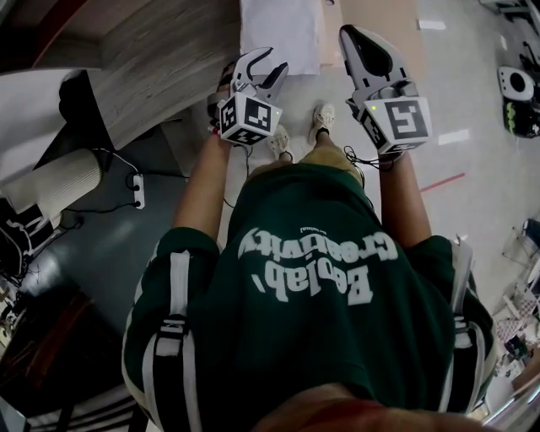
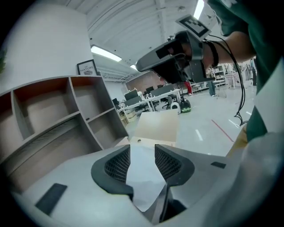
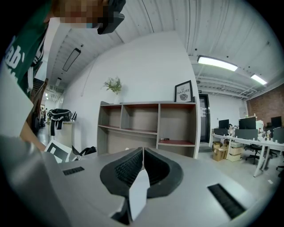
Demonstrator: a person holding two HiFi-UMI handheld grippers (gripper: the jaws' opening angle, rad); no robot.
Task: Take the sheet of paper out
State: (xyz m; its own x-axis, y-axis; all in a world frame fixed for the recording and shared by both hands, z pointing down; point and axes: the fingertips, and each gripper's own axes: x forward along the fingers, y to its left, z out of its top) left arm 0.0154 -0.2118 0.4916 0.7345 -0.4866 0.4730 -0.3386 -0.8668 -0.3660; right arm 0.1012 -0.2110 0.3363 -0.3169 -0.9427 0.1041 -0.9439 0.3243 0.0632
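A white sheet of paper lies on a tan board on the floor ahead of the person's feet. My left gripper hangs over its near edge, tilted down, with the jaws open. In the left gripper view the sheet of paper shows through the gap between the pads, which do not press on it. My right gripper is held level to the right, jaws shut with nothing seen between them; in the left gripper view, the right gripper is up to the right. The right gripper view shows the pads closed together.
A wooden shelf unit stands left of the board; its top shows in the head view. A power strip and cables lie on the grey floor at left, next to a white cylinder. Desks and boxes stand farther off.
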